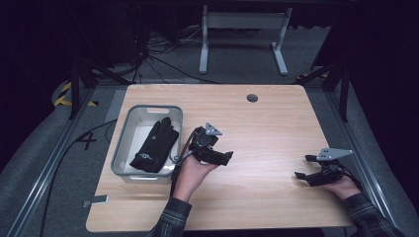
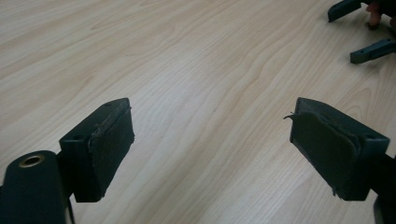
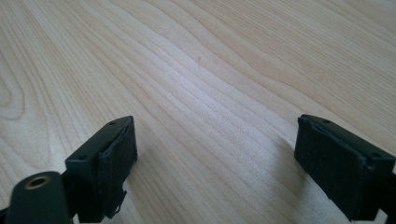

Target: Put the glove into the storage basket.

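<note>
High view: a black glove (image 1: 155,146) lies inside the grey bin (image 1: 122,143) at about nine o'clock on the wooden table (image 1: 267,123), its fingers pointing toward the bin's far wall. To my eye the putting-away looks done, since nothing else sits loose on the tabletop; what is left, I judge, is only drawing my hands back.

My left gripper (image 1: 225,157) sits just beside the bin at its three o'clock side, aimed across the table with nothing between its jaws. My right gripper (image 1: 302,168) rests low near the four o'clock edge, well apart from bin and glove.

The left gripper view gives what the high view cannot: both pads spread wide over bare wood, one pad's lining frayed and peeling, and my right gripper's black jaw tips at the one o'clock corner. The right gripper view shows its own pads equally wide apart and empty over plain grain. Neither shows the bin, so the glove's place comes from the high view.
</note>
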The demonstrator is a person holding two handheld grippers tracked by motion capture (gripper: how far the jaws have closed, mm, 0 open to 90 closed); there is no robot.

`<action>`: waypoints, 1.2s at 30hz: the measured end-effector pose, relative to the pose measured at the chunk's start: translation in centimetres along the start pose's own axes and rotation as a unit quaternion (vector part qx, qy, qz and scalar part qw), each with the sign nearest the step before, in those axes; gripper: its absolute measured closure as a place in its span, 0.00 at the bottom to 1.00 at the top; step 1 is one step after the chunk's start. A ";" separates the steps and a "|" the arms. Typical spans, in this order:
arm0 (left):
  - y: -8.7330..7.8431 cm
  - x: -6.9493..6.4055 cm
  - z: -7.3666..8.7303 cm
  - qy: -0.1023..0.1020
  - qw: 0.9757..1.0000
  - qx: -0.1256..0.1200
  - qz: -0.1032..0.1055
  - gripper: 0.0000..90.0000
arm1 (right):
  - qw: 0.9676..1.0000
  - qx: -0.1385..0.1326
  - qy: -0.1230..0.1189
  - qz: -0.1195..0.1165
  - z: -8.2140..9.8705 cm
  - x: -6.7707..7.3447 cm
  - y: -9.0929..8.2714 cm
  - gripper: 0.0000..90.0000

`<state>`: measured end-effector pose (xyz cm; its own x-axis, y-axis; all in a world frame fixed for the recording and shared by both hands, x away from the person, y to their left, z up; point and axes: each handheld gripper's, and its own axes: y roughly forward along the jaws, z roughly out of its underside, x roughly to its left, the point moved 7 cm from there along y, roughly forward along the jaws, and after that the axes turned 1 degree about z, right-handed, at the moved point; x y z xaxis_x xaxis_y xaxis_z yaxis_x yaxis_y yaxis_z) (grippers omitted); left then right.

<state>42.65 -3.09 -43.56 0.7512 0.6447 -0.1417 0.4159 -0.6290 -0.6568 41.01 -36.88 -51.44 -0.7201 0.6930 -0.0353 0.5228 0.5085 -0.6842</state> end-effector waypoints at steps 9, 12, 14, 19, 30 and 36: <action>3.1 -2.3 1.5 0.027 0.999 0.019 0.008 0.13 | 1.000 0.000 -0.001 -0.001 0.0 0.0 0.0 0.15; 4.1 -2.9 2.1 0.037 0.999 0.030 0.009 0.12 | 1.000 0.000 -0.001 -0.001 0.0 0.0 0.0 0.15; 4.7 -3.3 2.5 0.043 0.998 0.036 0.011 0.11 | 1.000 0.000 -0.001 -0.001 0.0 0.0 0.0 0.15; 5.9 -3.9 3.1 0.057 0.997 0.043 0.009 0.11 | 1.000 0.000 -0.001 -0.001 0.0 0.0 0.0 0.15; 8.4 -4.4 4.8 0.079 0.994 0.078 0.005 0.06 | 1.000 0.000 -0.001 -0.001 0.0 0.0 0.0 0.15; 8.7 -4.3 5.0 0.083 0.995 0.060 0.007 0.00 | 1.000 0.000 -0.002 -0.002 0.0 0.1 0.0 0.15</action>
<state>40.51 -9.15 -52.43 0.8351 0.5491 -0.0333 0.3481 -0.5743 -0.7410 40.98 -36.84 -51.46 -0.7238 0.6891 -0.0355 0.5200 0.5110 -0.6844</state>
